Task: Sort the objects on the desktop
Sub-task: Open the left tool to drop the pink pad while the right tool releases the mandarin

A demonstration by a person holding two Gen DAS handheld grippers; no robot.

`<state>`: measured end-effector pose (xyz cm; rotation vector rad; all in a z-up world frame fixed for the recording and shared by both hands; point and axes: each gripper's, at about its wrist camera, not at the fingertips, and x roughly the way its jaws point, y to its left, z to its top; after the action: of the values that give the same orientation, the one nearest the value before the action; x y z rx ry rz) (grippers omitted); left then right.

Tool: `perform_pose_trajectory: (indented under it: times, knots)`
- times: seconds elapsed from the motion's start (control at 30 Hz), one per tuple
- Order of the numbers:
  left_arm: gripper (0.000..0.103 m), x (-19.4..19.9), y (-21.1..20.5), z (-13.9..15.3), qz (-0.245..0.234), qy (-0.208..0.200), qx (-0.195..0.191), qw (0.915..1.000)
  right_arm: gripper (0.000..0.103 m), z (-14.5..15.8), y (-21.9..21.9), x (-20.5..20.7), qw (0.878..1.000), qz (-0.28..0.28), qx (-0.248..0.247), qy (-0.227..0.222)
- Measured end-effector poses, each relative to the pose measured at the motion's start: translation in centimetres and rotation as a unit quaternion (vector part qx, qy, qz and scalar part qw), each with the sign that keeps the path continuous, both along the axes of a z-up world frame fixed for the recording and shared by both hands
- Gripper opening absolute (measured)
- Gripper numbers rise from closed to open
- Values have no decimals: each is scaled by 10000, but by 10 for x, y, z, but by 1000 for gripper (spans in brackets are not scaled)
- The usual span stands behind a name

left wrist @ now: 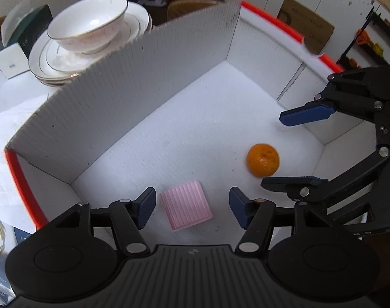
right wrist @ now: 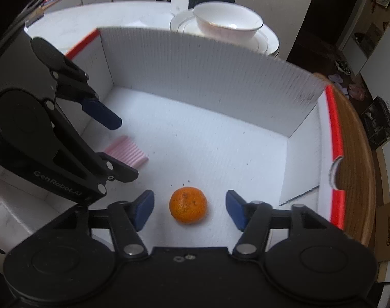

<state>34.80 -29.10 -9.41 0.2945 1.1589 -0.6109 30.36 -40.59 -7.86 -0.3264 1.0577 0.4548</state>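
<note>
At the lower centre of the left wrist view, I see the left gripper [left wrist: 191, 209] released, its blue pads standing apart on either side of the pink ribbed block [left wrist: 186, 209] without pressing it. The block lies on the floor of the white corrugated box [left wrist: 118, 107]. At the lower centre of the right wrist view, the right gripper [right wrist: 189, 209] is likewise released, the mandarin [right wrist: 188, 205] resting on the box floor between its pads, untouched. A bowl [left wrist: 88, 24] sits on stacked plates [left wrist: 53, 64] behind the box, upper left.
</note>
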Motion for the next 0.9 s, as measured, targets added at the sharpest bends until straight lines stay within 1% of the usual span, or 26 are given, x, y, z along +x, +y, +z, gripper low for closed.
perform_pose_trajectory:
  times: [0.17, 0.23, 0.27, 0.4, 0.53, 0.63, 0.73, 0.9]
  knots:
    - [62, -11, 10, 14, 91, -232, -327, 9992, 73, 10, -6, -6, 9995, -51, 270, -170]
    - [62, -11, 10, 20, 127, -275, -413, 9987, 78, 14, -9, -10, 9987, -44, 427, -261]
    - [62, -12, 11, 22, 150, -297, -439, 9985, 79, 14, -8, -11, 9984, -59, 463, -309]
    - [62, -18, 16, 30, 248, -422, -558, 9972, 80, 19, -12, -16, 9970, -101, 665, -391]
    - [62, -25, 24, 37, 460, -610, -681, 9948, 83, 27, -18, -22, 9946, -195, 844, -567]
    - [62, -31, 32, 45, 620, -775, -780, 9920, 85, 33, -23, -27, 9924, -257, 1002, -662]
    - [62, -38, 37, 53, 733, -994, -785, 9892, 86, 37, -23, -29, 9903, -293, 1131, -751]
    - [62, -54, 52, 62, 1048, -1204, -871, 9833, 86, 43, -22, -35, 9863, -352, 1369, -856]
